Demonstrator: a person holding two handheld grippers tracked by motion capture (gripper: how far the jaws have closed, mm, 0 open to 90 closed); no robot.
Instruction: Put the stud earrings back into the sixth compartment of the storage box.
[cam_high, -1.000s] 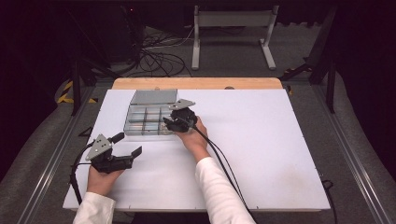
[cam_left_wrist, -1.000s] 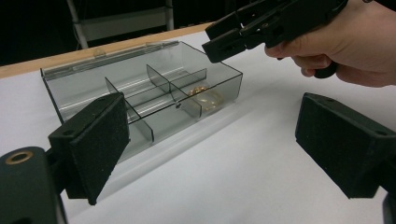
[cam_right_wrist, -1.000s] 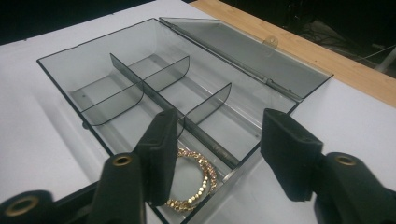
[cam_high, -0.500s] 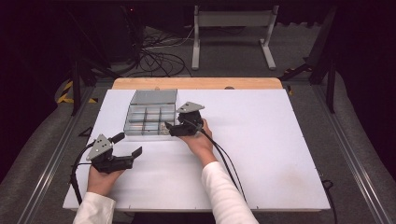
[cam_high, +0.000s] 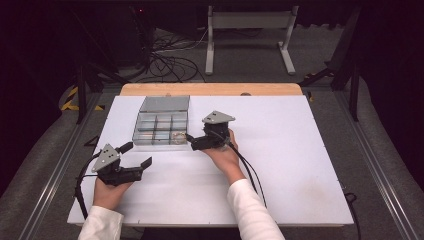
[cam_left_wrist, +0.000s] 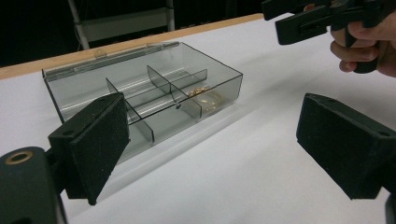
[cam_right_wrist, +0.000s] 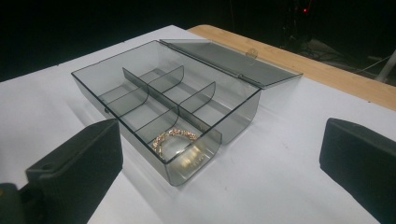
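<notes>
Box (cam_high: 161, 126) set on the table (cam_high: 280, 165) toward the far left, lid (cam_high: 165, 103) thrown fully back and lying flat behind it. Judged so placed to leave all compartments reachable from above and from the near side. Smoky clear plastic, divided into small compartments.

Bracelet (cam_high: 178, 136) seen in the near compartment at the box's right end, coiled on the floor of that compartment; gold-coloured chain, confirmed in the right gripper view (cam_right_wrist: 173, 136) and the left gripper view (cam_left_wrist: 201, 93). Other compartments appear bare.

Right gripper (cam_high: 192, 141) held low just beside the box's near right corner, jaws spread wide, nothing between them. Pointed at the box; in its own view the bracelet's compartment sits ahead of and between the two jaws, not yet within them, clear of both. Judged either lined up for a reach into that compartment or just clear of a drop into it; not determinable which.

Left gripper (cam_high: 136, 159) held well apart from the box, nearer the person, jaws likewise wide open and empty. Box ahead of it and somewhat left in its own view, nothing touching. Judged parked out of the way, ready to steady the box if needed.
</notes>
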